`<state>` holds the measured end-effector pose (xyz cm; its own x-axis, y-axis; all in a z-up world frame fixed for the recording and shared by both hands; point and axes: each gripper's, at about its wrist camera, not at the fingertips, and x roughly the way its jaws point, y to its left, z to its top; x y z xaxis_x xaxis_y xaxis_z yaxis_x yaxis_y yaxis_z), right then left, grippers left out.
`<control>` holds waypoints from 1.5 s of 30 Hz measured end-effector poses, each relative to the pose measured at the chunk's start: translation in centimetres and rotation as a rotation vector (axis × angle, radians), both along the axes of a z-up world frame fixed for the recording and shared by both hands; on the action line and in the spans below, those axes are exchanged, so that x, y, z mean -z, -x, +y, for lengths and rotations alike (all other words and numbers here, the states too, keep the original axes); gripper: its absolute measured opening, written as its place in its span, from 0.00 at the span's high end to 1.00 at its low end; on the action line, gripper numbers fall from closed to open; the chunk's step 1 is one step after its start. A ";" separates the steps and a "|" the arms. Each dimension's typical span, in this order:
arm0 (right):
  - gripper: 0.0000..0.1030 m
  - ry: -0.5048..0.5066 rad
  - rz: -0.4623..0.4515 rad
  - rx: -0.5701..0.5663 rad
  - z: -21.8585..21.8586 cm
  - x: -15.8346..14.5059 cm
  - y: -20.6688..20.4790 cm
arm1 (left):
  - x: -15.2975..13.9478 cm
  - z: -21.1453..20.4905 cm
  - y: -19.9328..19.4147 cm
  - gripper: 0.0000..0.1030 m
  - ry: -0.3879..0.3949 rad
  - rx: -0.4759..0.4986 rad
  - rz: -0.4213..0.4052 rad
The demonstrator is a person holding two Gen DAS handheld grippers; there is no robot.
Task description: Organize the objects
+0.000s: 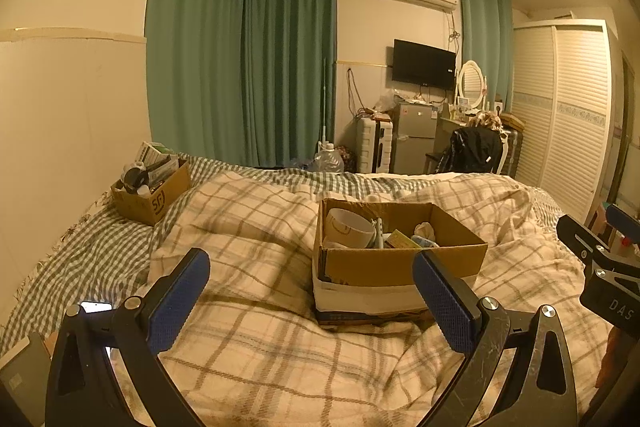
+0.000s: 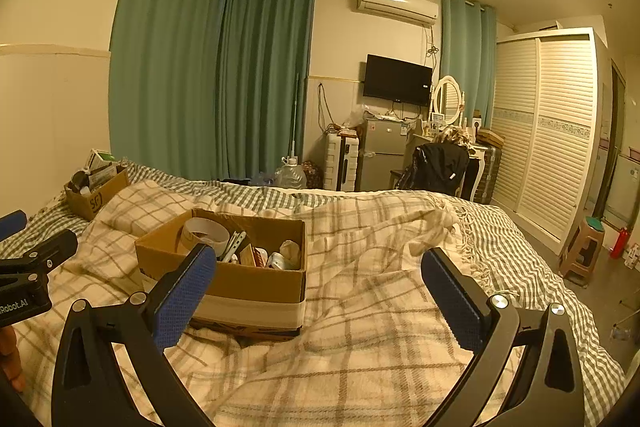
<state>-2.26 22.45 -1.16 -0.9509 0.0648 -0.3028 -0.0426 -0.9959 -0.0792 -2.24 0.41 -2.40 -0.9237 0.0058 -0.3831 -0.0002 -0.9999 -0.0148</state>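
1. Cardboard is the landmark here: an open near box (image 1: 400, 259) sits on the plaid blanket (image 1: 256, 347) in the middle of the bed, holding a white bowl (image 1: 350, 227) tipped on its side, a pale clip-like tool, a small packet and some crumpled white items.
2. A far box (image 1: 150, 193) marked "SF" sits well beyond the near box to its left, by the wall, also filled with packets and a dark round item.
3. The left gripper (image 1: 312, 301) hovers just short of the near box, jaws spread wide with nothing between them; the right gripper (image 2: 320, 291) hangs beside it, likewise wide and empty, its left finger overlapping the near box's front wall in its own view.
4. Nothing loose shows on the blanket, so this fits either sorting about to go between boxes or sorting already ended with both boxes filled; the pictures do not settle which.
5. Any reach into the near box calls for clearing its front wall from above; the soft, rumpled blanket may let the box tilt.
6. Open room lies right of the near box, up to the fringed bed edge.
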 end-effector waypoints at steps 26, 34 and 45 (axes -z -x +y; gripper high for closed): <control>0.00 0.005 -0.017 0.003 -0.3 0.4 0.3 | 0.2 0.3 0.1 0.00 0.014 0.002 -0.006; 0.00 0.010 -0.024 0.008 -0.2 0.4 0.4 | 0.2 0.4 0.3 0.00 0.015 0.000 -0.018; 0.00 0.012 -0.028 0.008 -0.3 0.5 0.6 | 0.0 0.4 0.1 0.00 0.023 -0.004 -0.004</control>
<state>-2.83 22.10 -1.61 -0.9416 0.0687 -0.3297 -0.0486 -0.9965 -0.0687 -2.30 0.79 -2.44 -0.9220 -0.0066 -0.3870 0.0037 -1.0000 0.0082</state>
